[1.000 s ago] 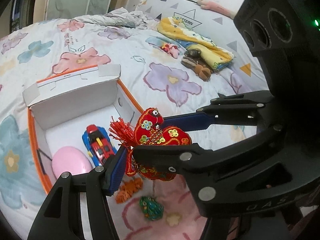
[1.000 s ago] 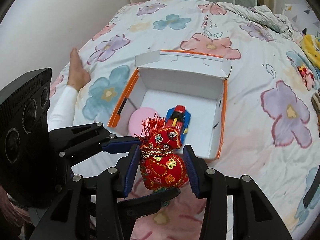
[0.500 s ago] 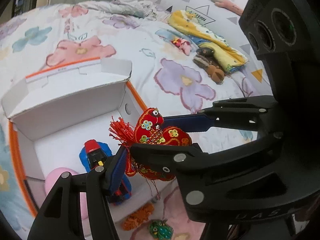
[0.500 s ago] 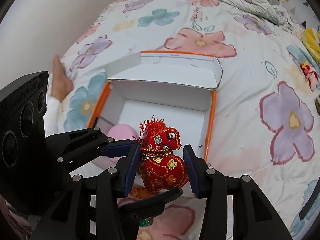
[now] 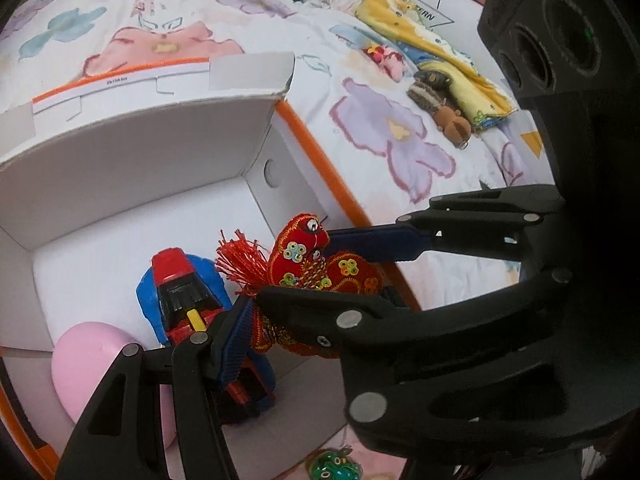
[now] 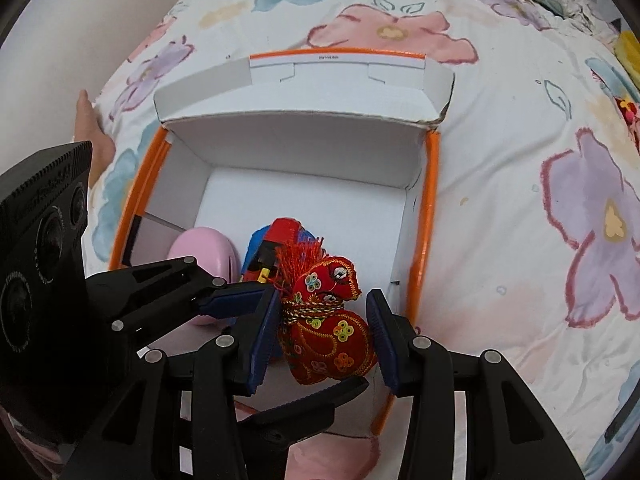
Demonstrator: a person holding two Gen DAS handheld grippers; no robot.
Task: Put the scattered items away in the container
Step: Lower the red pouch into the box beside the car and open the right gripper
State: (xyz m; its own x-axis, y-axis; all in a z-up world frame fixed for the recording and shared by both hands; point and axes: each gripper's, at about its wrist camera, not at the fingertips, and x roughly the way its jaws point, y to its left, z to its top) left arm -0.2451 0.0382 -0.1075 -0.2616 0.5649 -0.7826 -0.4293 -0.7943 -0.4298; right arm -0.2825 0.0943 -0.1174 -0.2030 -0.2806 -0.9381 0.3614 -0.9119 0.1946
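Note:
A red embroidered pouch toy with a red tassel hangs over the open white and orange box. My right gripper has its blue pads on both sides of the toy and is shut on it. My left gripper reaches across it from the left, its blue fingers around the same toy. In the box lie a blue and red toy car and a pink round object. A small green frog toy lies on the bed outside the box.
The box stands on a floral bedsheet. A yellow blanket, a brown plush and a small pink toy lie at the far right. A person's bare foot rests at the bed's left edge.
Both grippers have carried the red toy forward, from over the sheet in front of the box to over the inside of the box. The orange item near the frog is out of view.

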